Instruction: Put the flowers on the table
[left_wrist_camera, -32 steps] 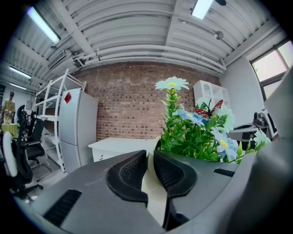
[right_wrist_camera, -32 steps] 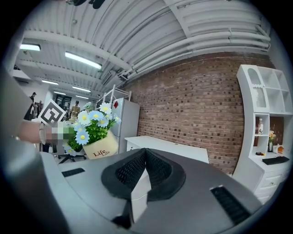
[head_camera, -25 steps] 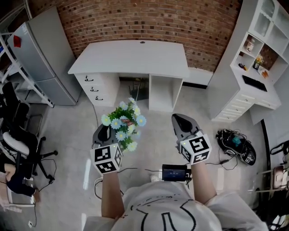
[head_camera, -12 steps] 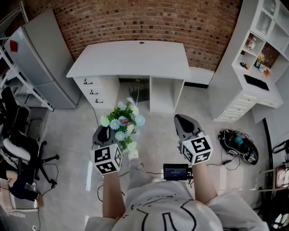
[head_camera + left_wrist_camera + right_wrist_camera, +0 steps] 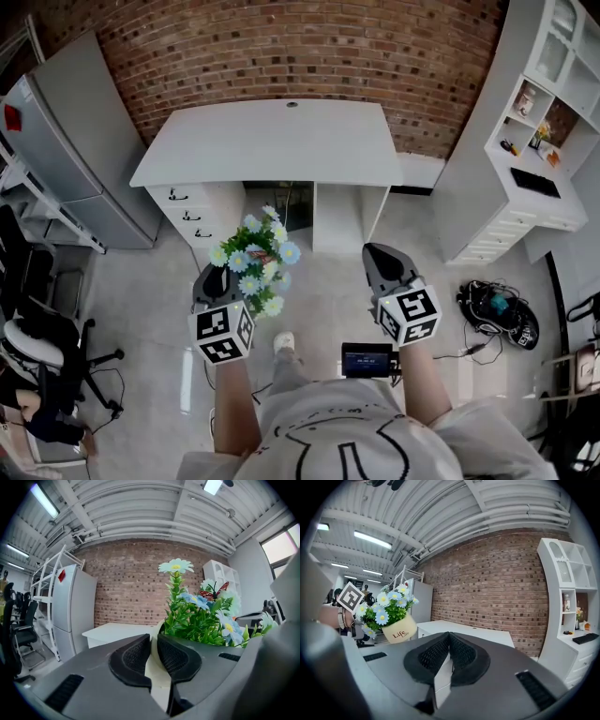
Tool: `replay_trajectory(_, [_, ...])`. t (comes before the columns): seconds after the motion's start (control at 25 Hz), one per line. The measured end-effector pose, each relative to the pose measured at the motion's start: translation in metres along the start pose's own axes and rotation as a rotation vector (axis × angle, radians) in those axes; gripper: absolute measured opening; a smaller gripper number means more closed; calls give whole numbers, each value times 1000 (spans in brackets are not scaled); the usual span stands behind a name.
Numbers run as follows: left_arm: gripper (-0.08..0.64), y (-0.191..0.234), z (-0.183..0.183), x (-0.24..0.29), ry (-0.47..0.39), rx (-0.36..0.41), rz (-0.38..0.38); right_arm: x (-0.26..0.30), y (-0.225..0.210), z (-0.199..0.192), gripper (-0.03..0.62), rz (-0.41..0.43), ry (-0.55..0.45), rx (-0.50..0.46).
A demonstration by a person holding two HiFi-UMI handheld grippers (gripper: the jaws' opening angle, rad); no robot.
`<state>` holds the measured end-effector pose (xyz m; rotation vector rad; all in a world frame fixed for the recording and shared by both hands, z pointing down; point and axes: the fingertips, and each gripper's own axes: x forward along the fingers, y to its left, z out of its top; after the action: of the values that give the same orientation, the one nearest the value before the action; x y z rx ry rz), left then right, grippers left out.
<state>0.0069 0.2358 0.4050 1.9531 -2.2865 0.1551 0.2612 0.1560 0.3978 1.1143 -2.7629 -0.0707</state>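
Observation:
A cream pot of blue and white daisies (image 5: 253, 261) hangs above the floor in front of the white table (image 5: 272, 141). My left gripper (image 5: 214, 278) is shut on the pot's rim. In the left gripper view the cream rim (image 5: 153, 660) sits pinched between the left gripper (image 5: 153, 641) pads, and the flowers (image 5: 201, 616) rise to the right, with the table (image 5: 117, 631) ahead. My right gripper (image 5: 380, 258) is level beside it, shut and holding nothing. The right gripper view shows the right gripper (image 5: 449, 641) with its pads meeting, the pot (image 5: 400, 630) off to the left, and the table (image 5: 473, 632) beyond.
A grey cabinet (image 5: 66, 141) stands left of the table and a white shelf unit (image 5: 534, 150) to its right. Drawers (image 5: 192, 202) sit under the tabletop. An office chair (image 5: 47, 347) is at the left, a bag with cables (image 5: 492, 309) on the floor at the right.
Both grippers and the flowers have moved forward toward the table, which now appears nearer and larger. The grip on the pot is unchanged.

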Motion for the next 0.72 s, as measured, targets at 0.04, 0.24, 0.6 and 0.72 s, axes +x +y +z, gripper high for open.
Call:
replay_trajectory(0.04, [55, 6, 3, 10, -1, -2, -3, 11, -2, 2, 14, -4, 3, -2])
replay_trajectory(0.24, [55, 35, 12, 63, 3, -10, -20, 68, -8, 10, 14, -16, 19, -11])
replay_trajectory(0.6, [55, 91, 22, 147, 20, -14, -63, 159, -6, 19, 14, -46, 48, -11])
replay_trajectory(0.72, [55, 110, 26, 172, 26, -13, -76, 185, -6, 20, 14, -60, 64, -11])
